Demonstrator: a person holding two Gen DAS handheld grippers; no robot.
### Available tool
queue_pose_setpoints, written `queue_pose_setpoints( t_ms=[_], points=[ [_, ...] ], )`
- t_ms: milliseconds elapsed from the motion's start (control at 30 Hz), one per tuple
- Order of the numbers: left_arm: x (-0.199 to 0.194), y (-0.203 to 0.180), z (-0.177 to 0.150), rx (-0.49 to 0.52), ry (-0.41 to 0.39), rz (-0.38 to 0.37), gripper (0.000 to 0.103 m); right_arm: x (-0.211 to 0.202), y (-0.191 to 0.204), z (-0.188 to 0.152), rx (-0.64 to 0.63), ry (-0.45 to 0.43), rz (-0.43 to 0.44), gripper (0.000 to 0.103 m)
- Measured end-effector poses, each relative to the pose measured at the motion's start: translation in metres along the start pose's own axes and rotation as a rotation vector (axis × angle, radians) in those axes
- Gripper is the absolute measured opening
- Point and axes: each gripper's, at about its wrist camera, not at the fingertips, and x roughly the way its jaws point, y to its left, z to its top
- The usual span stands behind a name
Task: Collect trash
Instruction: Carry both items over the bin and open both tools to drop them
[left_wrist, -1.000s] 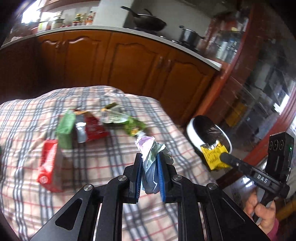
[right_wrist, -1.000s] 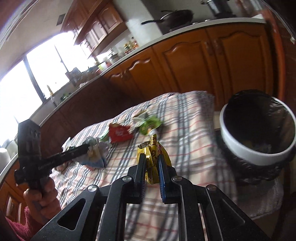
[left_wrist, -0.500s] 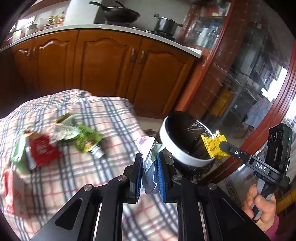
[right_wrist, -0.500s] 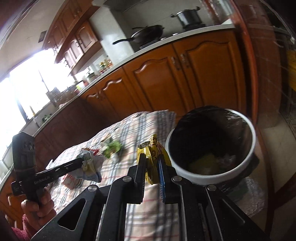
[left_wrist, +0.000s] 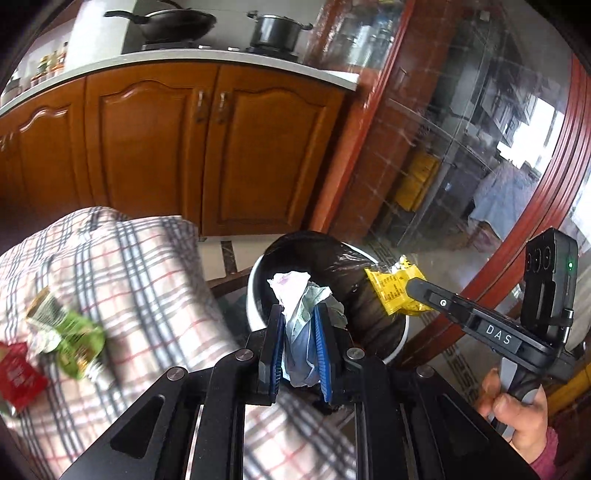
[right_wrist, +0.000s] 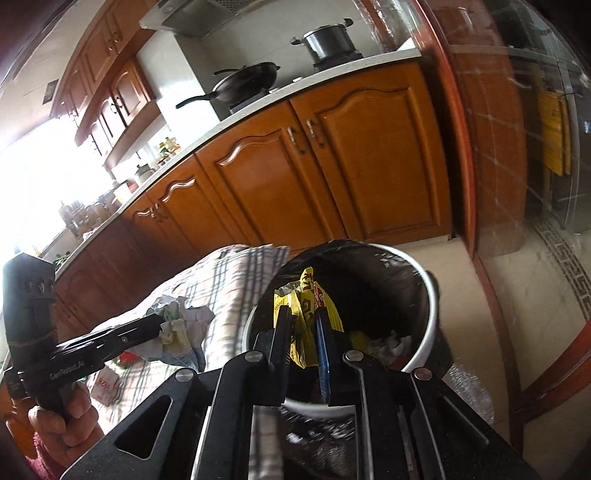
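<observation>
**Both loads carried to the bin; release pending**

Step in hand: delivery. The left gripper (left_wrist: 298, 314) is clamped on a crumpled paper wad (left_wrist: 301, 306), held at the near rim of the bin (right_wrist: 430, 332), seemingly just short of or at the mouth. The right gripper (right_wrist: 301, 321) is clamped on a yellow wrapper (right_wrist: 314, 306), held over the bin's mouth, on the side away from the table.

Next move, in my judgement: the right jaws can part where they stand; the left wants a little more advance over the opening before letting go, or the wad may land on the rim.

Materials: the wad is soft tissue-like paper, white and pale green, deeply creased. The wrapper is glossy printed film, folded and stiff. The bin is round, white-walled, lined with a black glossy bag; some rubbish already lies inside. Beside the bin, the plaid tablecloth (left_wrist: 122, 280) carries a green packet (left_wrist: 79, 341) and a red packet (left_wrist: 18, 378), not yet collected.
</observation>
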Motion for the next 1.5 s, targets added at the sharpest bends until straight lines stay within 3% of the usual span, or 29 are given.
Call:
queue_pose_setpoints(
  t_ms=[467, 567, 600, 700, 767, 833, 1167, 1267, 1500],
  points=[
    [0.061, -0.015, 0.018, 0.015, 0.071, 0.007, 0.017, 0.020, -0.020, 0.007, 0.018, 0.035, -0.045, 0.012],
    [0.066, -0.015, 0.018, 0.011, 0.082, 0.014, 0.027, 0.023, -0.020, 0.009, 0.014, 0.042, -0.051, 0.013],
    [0.069, -0.015, 0.018, 0.007, 0.086, 0.019, 0.035, 0.025, -0.021, 0.010, 0.016, 0.047, -0.052, 0.015],
    [0.069, -0.016, 0.018, 0.000, 0.084, 0.021, 0.043, 0.029, -0.023, 0.011, 0.027, 0.058, -0.058, 0.028],
    [0.066, -0.015, 0.017, -0.008, 0.076, 0.019, 0.051, 0.028, -0.025, 0.011, 0.036, 0.054, -0.055, 0.049],
    [0.062, -0.012, 0.015, -0.015, 0.068, 0.020, 0.051, 0.026, -0.025, 0.010, 0.045, 0.046, -0.054, 0.053],
    [0.013, 0.018, -0.018, -0.104, 0.023, 0.020, 0.053, 0.012, -0.010, 0.003, 0.062, 0.012, -0.017, 0.066],
    [-0.009, 0.031, -0.037, -0.129, 0.006, 0.049, 0.054, 0.008, 0.003, -0.006, 0.065, 0.005, 0.013, 0.073],
    [-0.060, 0.064, -0.081, -0.200, -0.012, 0.116, 0.055, 0.019, 0.048, -0.034, 0.027, 0.052, 0.095, 0.076]
  ],
)
